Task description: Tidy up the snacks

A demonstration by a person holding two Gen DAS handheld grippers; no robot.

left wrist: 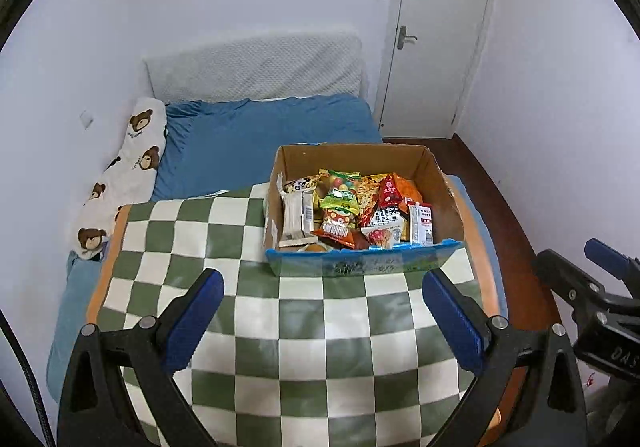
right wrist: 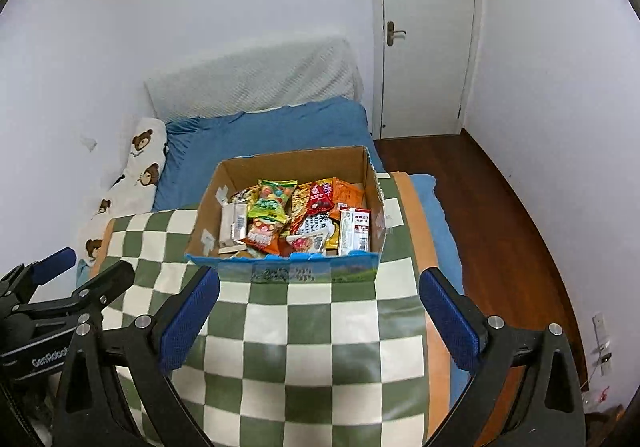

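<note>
An open cardboard box (left wrist: 352, 157) (right wrist: 292, 163) with a blue printed front sits at the far side of a green-and-white checkered table (left wrist: 304, 331) (right wrist: 312, 331). It holds several snack packets (left wrist: 348, 211) (right wrist: 296, 217), among them a green candy bag, red and orange bags and a white carton. My left gripper (left wrist: 323, 287) is open and empty, held over the table in front of the box. My right gripper (right wrist: 319, 285) is open and empty too, just short of the box front. Each gripper also shows at the edge of the other's view.
A bed with a blue sheet (left wrist: 256, 139) lies behind the table, with a bear-print pillow (left wrist: 128, 171) at its left and a padded headboard (left wrist: 256, 67). A white door (left wrist: 436, 31) and dark wooden floor (right wrist: 504, 215) are at the right.
</note>
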